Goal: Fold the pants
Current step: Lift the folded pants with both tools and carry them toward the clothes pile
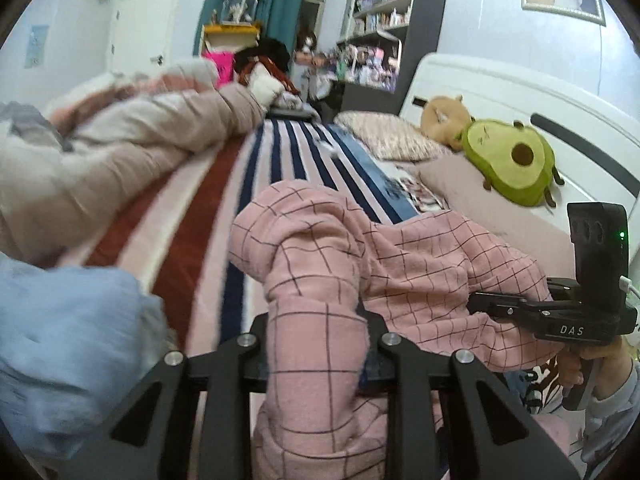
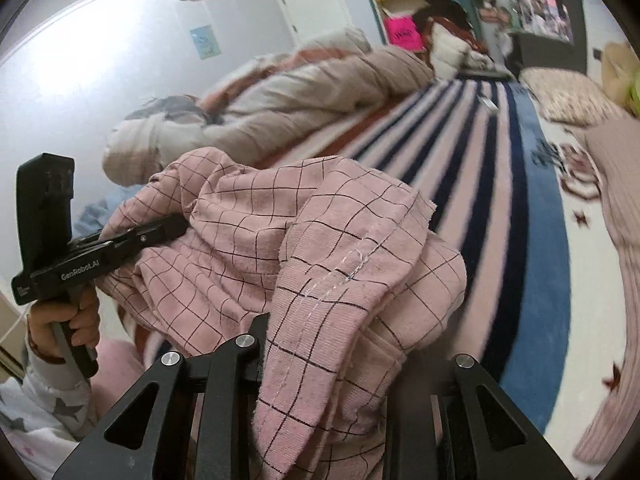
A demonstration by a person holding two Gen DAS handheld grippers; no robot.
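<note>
The pink checked pants (image 1: 400, 264) hang bunched between my two grippers above the striped bed. My left gripper (image 1: 320, 344) is shut on a fold of the pants, which drapes over its fingers. It also shows in the right wrist view (image 2: 160, 232), at the left, clamped on the cloth. My right gripper (image 2: 328, 360) is shut on another part of the pants (image 2: 320, 240); the fabric covers its fingertips. It shows in the left wrist view (image 1: 492, 304), at the right, biting the cloth's edge.
The bed has a striped blanket (image 1: 256, 184). A beige duvet (image 1: 120, 160) is heaped at the left and a light blue garment (image 1: 68, 340) lies near left. An avocado plush (image 1: 508, 160), a pillow (image 1: 396, 136) and the white headboard (image 1: 500, 88) are at the right.
</note>
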